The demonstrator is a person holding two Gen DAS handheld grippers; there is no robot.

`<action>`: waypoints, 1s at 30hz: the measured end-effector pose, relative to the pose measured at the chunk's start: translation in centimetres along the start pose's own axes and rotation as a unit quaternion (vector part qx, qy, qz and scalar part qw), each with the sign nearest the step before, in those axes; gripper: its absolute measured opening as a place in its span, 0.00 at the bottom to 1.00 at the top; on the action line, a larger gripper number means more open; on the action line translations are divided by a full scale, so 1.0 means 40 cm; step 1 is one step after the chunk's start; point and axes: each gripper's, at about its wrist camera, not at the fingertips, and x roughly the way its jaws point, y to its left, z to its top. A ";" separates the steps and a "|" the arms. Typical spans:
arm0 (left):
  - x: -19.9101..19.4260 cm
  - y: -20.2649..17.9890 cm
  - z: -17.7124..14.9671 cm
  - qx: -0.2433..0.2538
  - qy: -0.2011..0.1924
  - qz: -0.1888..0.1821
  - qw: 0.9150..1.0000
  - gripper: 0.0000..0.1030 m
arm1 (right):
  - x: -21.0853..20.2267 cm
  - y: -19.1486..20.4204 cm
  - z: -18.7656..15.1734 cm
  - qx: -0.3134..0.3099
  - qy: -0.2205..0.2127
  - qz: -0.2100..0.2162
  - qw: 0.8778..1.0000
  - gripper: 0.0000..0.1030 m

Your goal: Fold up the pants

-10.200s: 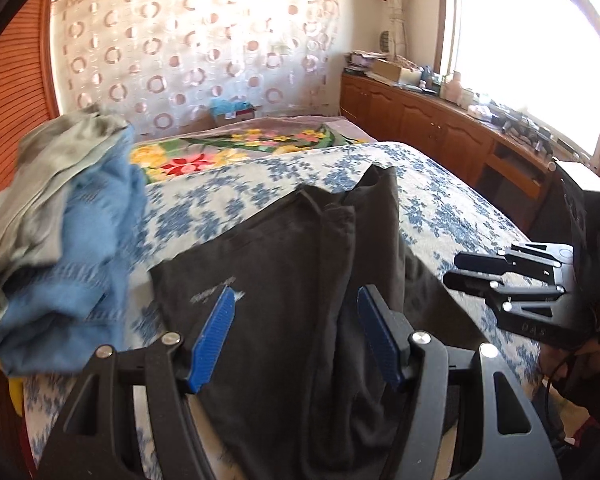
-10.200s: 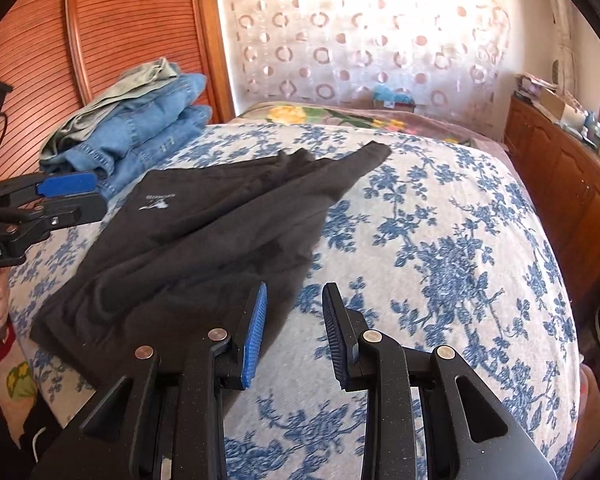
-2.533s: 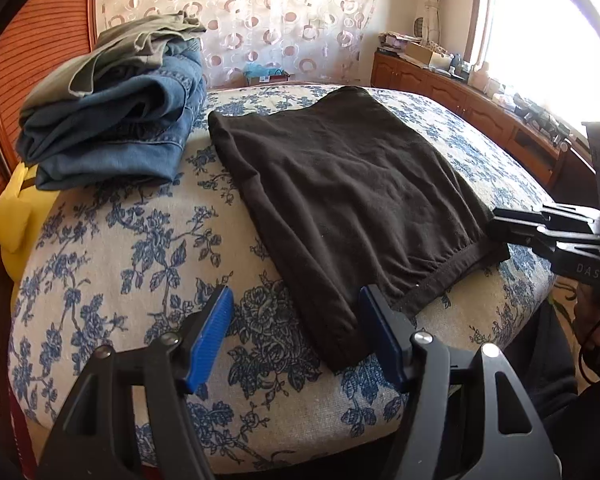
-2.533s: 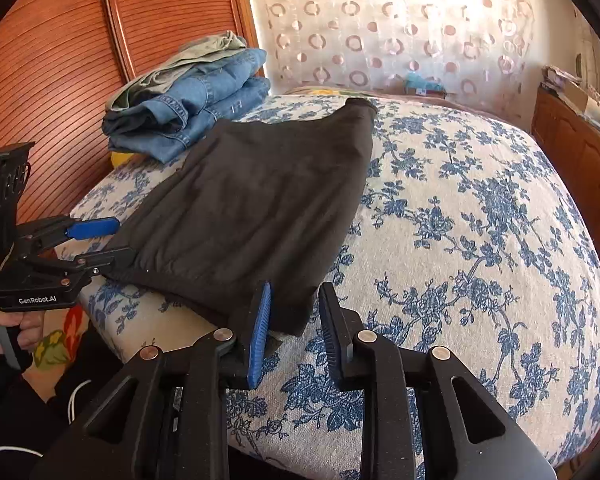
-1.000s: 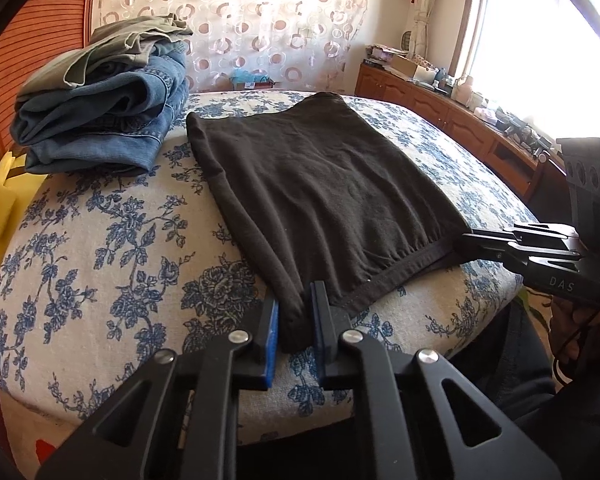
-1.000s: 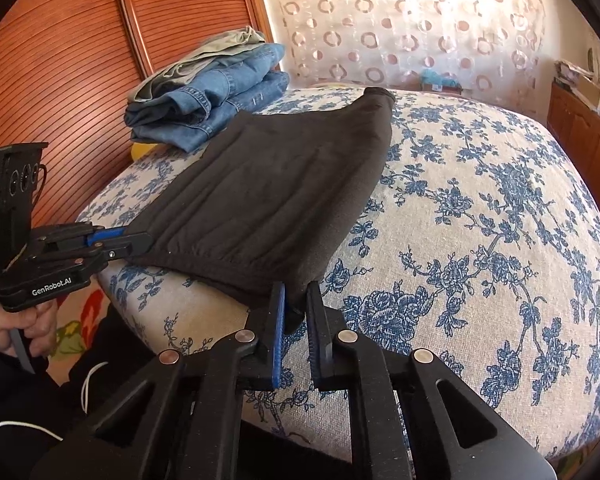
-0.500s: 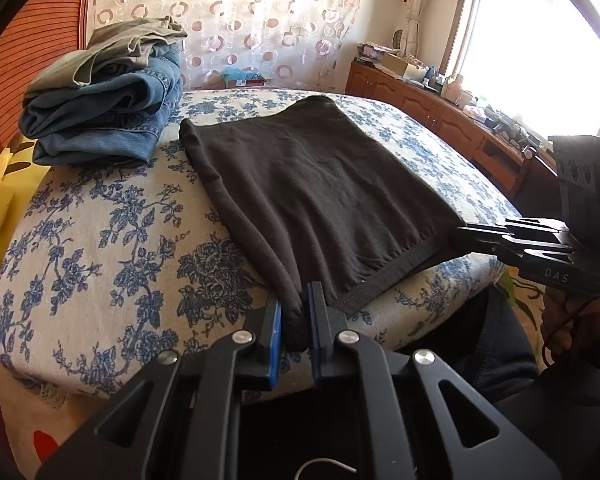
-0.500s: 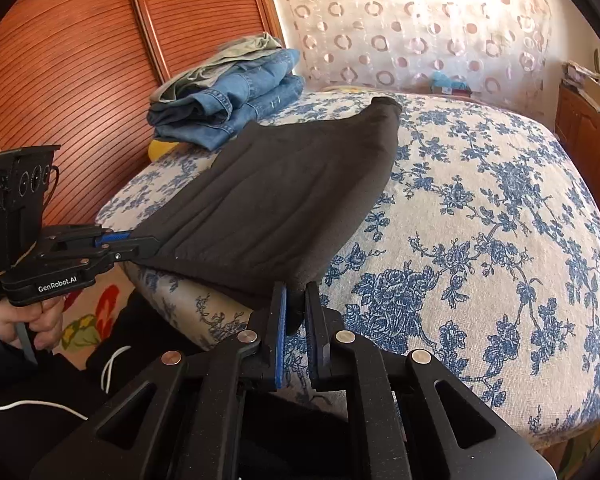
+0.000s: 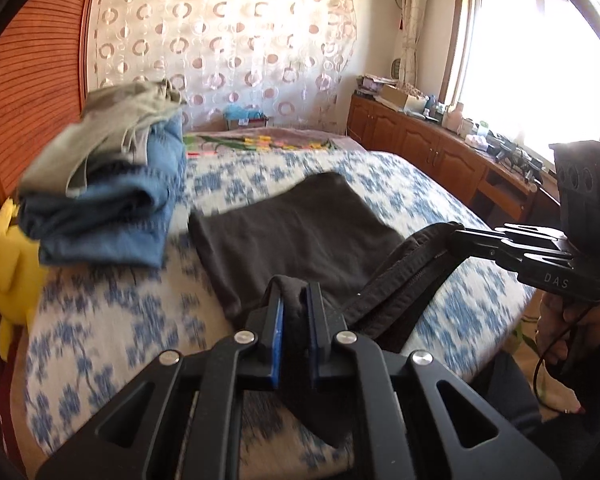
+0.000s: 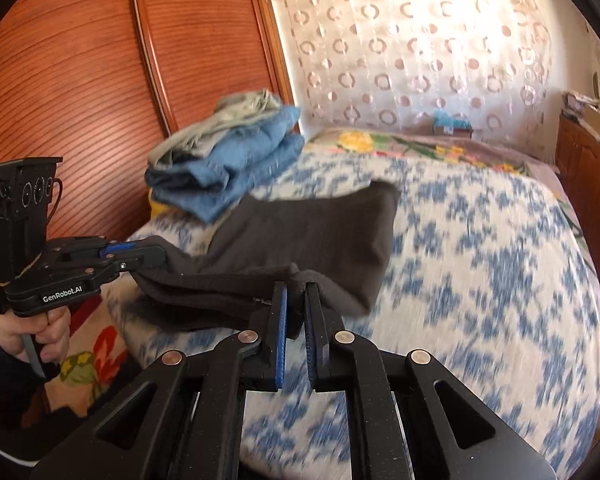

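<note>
Dark brown pants (image 9: 300,224) lie folded lengthwise on the blue-flowered bed (image 9: 100,320), legs pointing away from me. My left gripper (image 9: 295,292) is shut on one corner of the waistband. My right gripper (image 10: 295,292) is shut on the other corner. Both hold the waistband (image 9: 404,280) lifted off the bed, above the lower part of the pants (image 10: 312,224). In the left wrist view the right gripper (image 9: 460,236) shows at the right; in the right wrist view the left gripper (image 10: 156,254) shows at the left. Both views are motion-blurred.
A stack of folded jeans and grey-green clothes (image 9: 108,192) sits at the bed's left by the wooden headboard (image 10: 80,60). A yellow soft toy (image 9: 8,264) lies beside it. A wooden cabinet (image 9: 440,152) runs under the window at the right.
Both grippers closed on the waistband corners about a second ago and have since lifted them up and forward over the pants. The waistband no longer lies flat at the bed's edge.
</note>
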 end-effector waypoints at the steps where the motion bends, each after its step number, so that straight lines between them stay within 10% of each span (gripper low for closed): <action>1: 0.008 0.010 0.013 -0.002 -0.002 0.001 1.000 0.06 | 0.005 -0.006 0.010 0.000 -0.002 0.001 1.000 0.05; 30: 0.243 0.109 0.184 -0.010 0.022 0.033 0.999 0.06 | 0.261 -0.160 0.176 0.012 0.033 -0.009 0.999 0.05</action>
